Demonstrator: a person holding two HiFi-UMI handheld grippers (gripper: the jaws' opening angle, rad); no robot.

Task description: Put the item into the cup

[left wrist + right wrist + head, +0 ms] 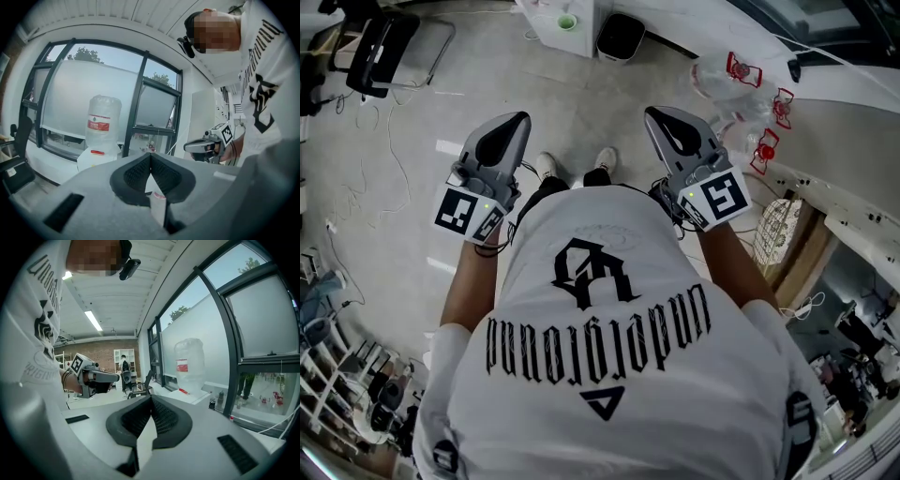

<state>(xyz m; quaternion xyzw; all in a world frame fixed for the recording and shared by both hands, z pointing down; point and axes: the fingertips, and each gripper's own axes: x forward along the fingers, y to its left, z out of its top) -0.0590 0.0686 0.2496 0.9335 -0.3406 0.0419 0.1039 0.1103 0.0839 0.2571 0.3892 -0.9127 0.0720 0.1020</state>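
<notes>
The person stands on the bare concrete floor (403, 178), shoes (549, 165) together, holding both tools out at waist height and pointing them away from the body. The left gripper (518, 120) is clenched: in its own view the ribbed pads meet at the tip with nothing between them. The right gripper (652, 113) is the same, pinched closed on nothing. Both aim toward the window (140, 89) and a big water jug (104, 117) on its stand.

I can't find the item or the cup in any view. A small green round thing (566, 21) sits on a white unit far ahead, too small to identify. So I can't judge the item's weight, stiffness or slipperiness, or the best place to hold it. My guess is the jaws must open before anything gets picked up.
</notes>
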